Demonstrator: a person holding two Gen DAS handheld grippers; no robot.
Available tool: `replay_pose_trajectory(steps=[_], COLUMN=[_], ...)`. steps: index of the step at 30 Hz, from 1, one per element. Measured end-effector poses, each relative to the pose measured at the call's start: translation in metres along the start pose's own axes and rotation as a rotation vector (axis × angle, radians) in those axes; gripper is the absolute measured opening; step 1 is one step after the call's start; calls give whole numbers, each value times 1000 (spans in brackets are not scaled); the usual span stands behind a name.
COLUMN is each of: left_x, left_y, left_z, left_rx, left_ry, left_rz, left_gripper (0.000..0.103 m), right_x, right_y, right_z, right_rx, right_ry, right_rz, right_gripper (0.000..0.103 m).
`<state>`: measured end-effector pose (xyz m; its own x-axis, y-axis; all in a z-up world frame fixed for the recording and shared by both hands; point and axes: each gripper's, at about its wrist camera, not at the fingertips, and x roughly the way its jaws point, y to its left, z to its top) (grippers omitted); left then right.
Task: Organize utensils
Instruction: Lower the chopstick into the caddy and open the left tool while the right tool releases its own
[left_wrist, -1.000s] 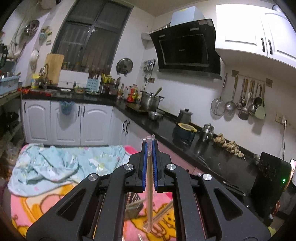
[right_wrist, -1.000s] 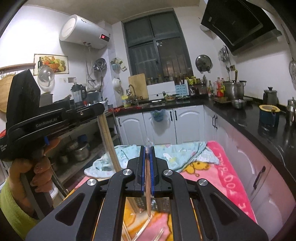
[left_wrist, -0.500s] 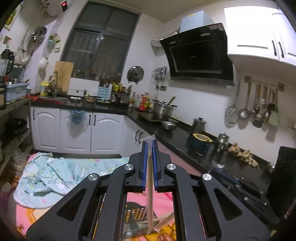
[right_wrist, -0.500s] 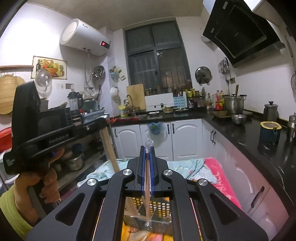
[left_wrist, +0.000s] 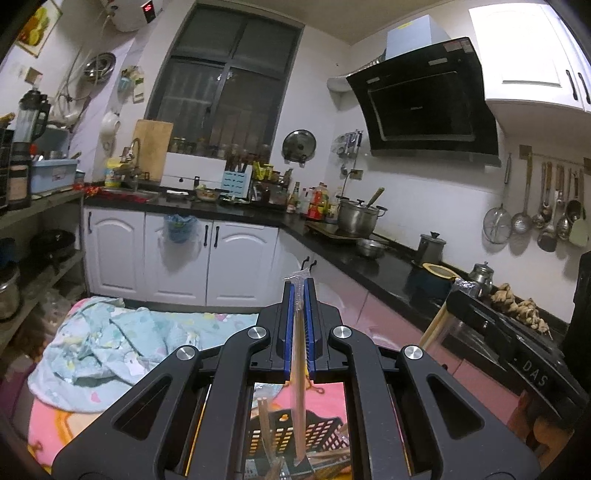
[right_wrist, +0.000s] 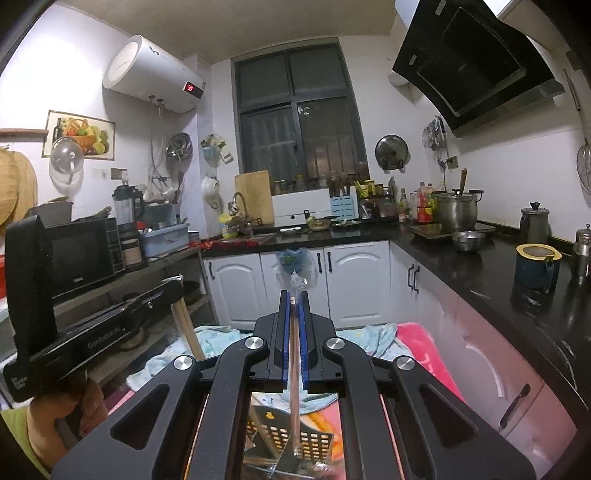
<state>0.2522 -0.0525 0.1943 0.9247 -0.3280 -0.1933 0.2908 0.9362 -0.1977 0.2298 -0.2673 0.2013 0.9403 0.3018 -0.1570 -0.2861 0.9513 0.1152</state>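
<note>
**A:** What are the two hands doing?

**B:** Each holds a black claw tool, pointing roughly level with a slight downward tilt into a small kitchen. The left claw (left_wrist: 300, 291) has its blue-lined jaws pressed together on a pair of wooden chopsticks in a clear wrapper (left_wrist: 298, 373). The sticks run back from the tips towards the camera, and the crinkled wrapper end pokes out just past the tips.

**A:** And the right?

**B:** The right claw (right_wrist: 294, 297) is the same: jaws clamped on a second wrapped pair of chopsticks (right_wrist: 293, 384), again lying lengthwise between the fingers, with plastic sticking out in front.

**A:** Can either tool be seen from the other side?

**B:** Yes. From the right camera, the left tool appears at the left edge, gripped from below by a hand (right_wrist: 74, 406) with a yellow-green sleeve at the wrist; its chopsticks hang down at a slant from the closed tips.

**A:** What lies beneath?

**B:** Under both claws sits a black slotted basket (left_wrist: 295, 432) with more wooden utensils in it, resting on a pink cartoon-print blanket (left_wrist: 55, 421). A pale blue cloth (left_wrist: 103, 347) is bunched up further ahead. A black counter (right_wrist: 480, 273) runs along the right wall
</note>
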Motion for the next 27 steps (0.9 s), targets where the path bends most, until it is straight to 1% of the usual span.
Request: replay_pose_trajectory(steps=[7, 15, 16, 18, 19, 20, 21, 22, 25, 26, 27], left_x=[11, 25, 25, 24, 23, 21, 18, 15, 2, -2, -9], left_y=[4, 12, 13, 15, 17, 19, 21, 23, 27, 28, 30], left_z=[-18, -40, -42, -44, -45, -45, -44, -43, -39, -38, -38], left_rx=[-3, -31, -38, -46, -50, -57, -64, -69, -86, -91, -100], left_ry=[6, 46, 54, 57, 60, 66, 66, 63, 56, 54, 48], left_rz=[14, 17, 19, 23, 25, 19, 16, 19, 22, 21, 26], left_gripper=[3, 4, 7, 22, 26, 32, 37, 40, 53, 61, 65], right_x=[16, 30, 30, 30, 27, 25, 23, 20, 11, 7, 2], right_y=[-4, -12, -13, -16, -18, -19, -21, -21, -22, -23, -24], right_z=[-21, -43, -46, -50, -52, -53, -54, -54, -56, -56, -57], right_rx=[-26, -5, 1, 13, 25, 33, 38, 41, 49, 52, 55], right_ry=[11, 75, 87, 108, 110, 110, 111, 114, 128, 129, 131], right_rz=[-4, -22, -27, -28, -29, -30, -30, -31, -43, -44, -47], right_gripper=[5, 5, 6, 14, 28, 34, 34, 34, 42, 46, 48])
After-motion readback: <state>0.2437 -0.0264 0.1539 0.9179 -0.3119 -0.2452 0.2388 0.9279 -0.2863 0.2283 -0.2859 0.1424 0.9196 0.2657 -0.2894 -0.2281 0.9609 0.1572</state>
